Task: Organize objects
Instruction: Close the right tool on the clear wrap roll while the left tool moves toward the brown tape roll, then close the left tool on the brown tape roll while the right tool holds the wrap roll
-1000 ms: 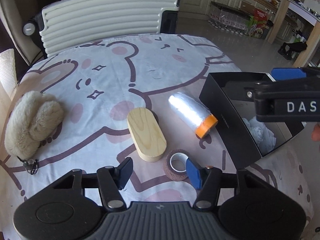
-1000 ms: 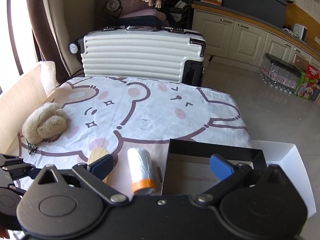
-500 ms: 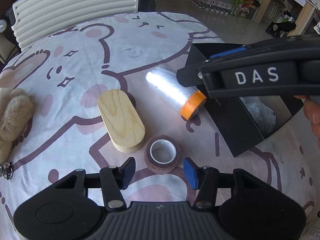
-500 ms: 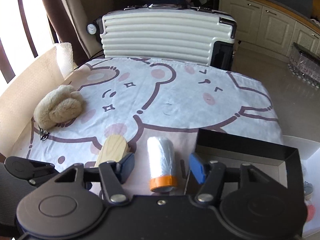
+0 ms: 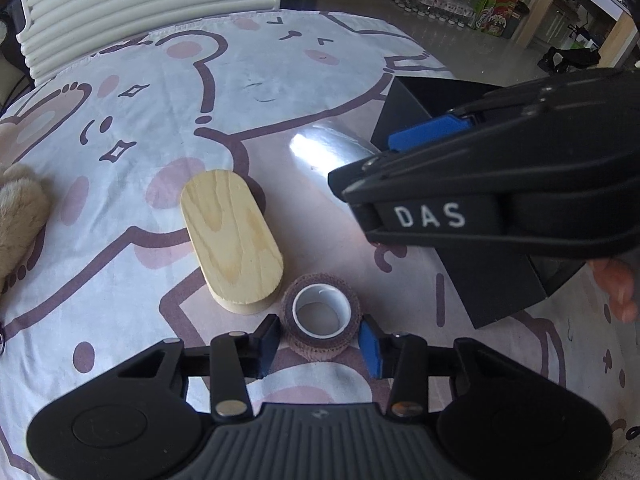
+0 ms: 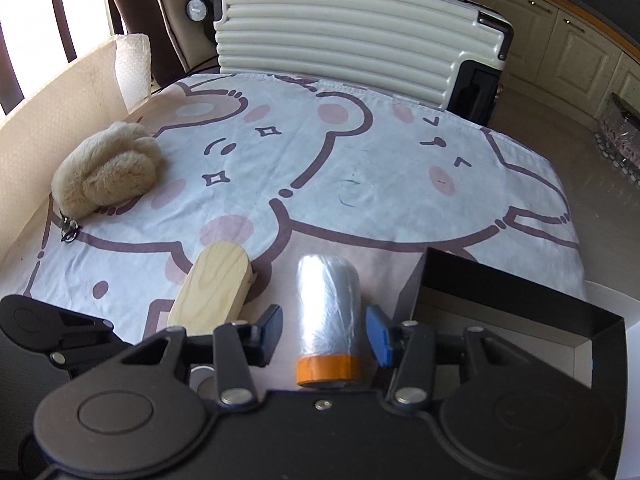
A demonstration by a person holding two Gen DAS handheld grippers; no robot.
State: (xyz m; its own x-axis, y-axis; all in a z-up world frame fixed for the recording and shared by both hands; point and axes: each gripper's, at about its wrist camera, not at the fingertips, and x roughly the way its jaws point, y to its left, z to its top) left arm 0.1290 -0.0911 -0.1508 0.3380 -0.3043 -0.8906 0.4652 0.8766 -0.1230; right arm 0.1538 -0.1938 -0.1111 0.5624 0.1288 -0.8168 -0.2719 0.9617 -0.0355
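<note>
A brown bandage roll [image 5: 321, 317] stands on end on the bear-print cloth, between the pads of my left gripper [image 5: 320, 343]. Its jaws are closing, and the pads sit right at the roll's sides without squeezing it. A clear film roll [image 6: 326, 312] with an orange end lies on the cloth between the fingers of my right gripper [image 6: 323, 330]. Those jaws are closing too, with a small gap on each side. In the left wrist view the film roll [image 5: 320, 148] is partly hidden behind the right gripper's black body.
An oval wooden block [image 5: 232, 240] lies just left of the bandage roll. A black open box [image 6: 500, 280] stands to the right of the film roll. A beige plush [image 6: 104, 172] sits at the cloth's left edge, and a white suitcase [image 6: 352, 40] stands behind.
Both grippers came down toward the cloth. The left jaws narrowed around the bandage roll. The right gripper shifted from over the box to the film roll and closed from wide.
</note>
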